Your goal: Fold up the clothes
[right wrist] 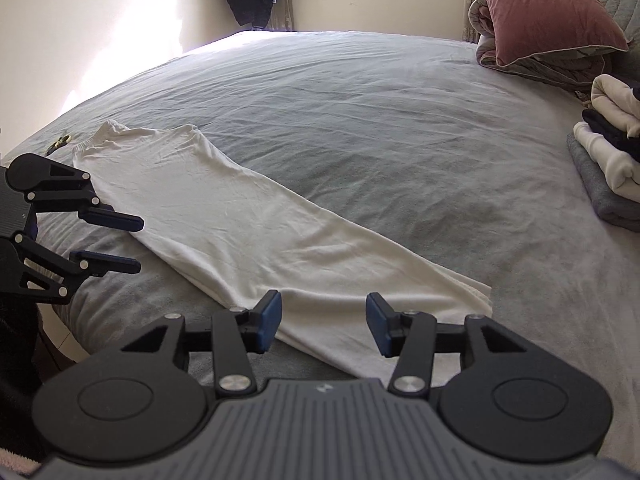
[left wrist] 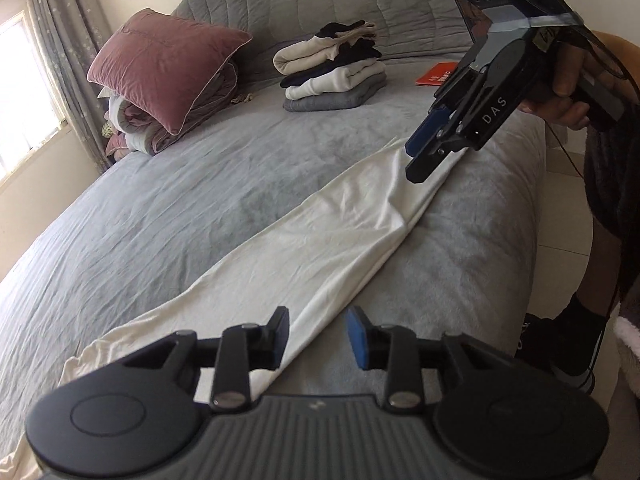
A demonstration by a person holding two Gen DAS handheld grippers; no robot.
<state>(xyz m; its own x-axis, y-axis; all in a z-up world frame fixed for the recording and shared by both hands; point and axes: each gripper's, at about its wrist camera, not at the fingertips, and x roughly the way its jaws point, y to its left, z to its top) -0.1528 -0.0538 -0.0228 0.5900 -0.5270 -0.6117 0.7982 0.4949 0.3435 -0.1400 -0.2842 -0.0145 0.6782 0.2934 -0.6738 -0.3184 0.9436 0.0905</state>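
Note:
A white garment [left wrist: 320,236] [right wrist: 240,216], folded lengthways into a long narrow strip, lies flat across the grey bed [left wrist: 160,208] [right wrist: 360,120]. My left gripper [left wrist: 318,336] [right wrist: 141,244] hovers over one end of the strip, jaws open, pads clear of the cloth. At the other end my right gripper [right wrist: 324,320] [left wrist: 414,162] stands open just above the hem, with nothing pinched between its blue pads. A hand holds the right gripper's handle in the left wrist view.
A stack of folded clothes [left wrist: 336,68] [right wrist: 612,152] sits near the headboard. A pink pillow [left wrist: 160,64] [right wrist: 548,4] rests on bundled bedding. A red booklet [left wrist: 436,74] lies on the bed. The person's leg and shoe [left wrist: 572,340] stand at the bed's edge.

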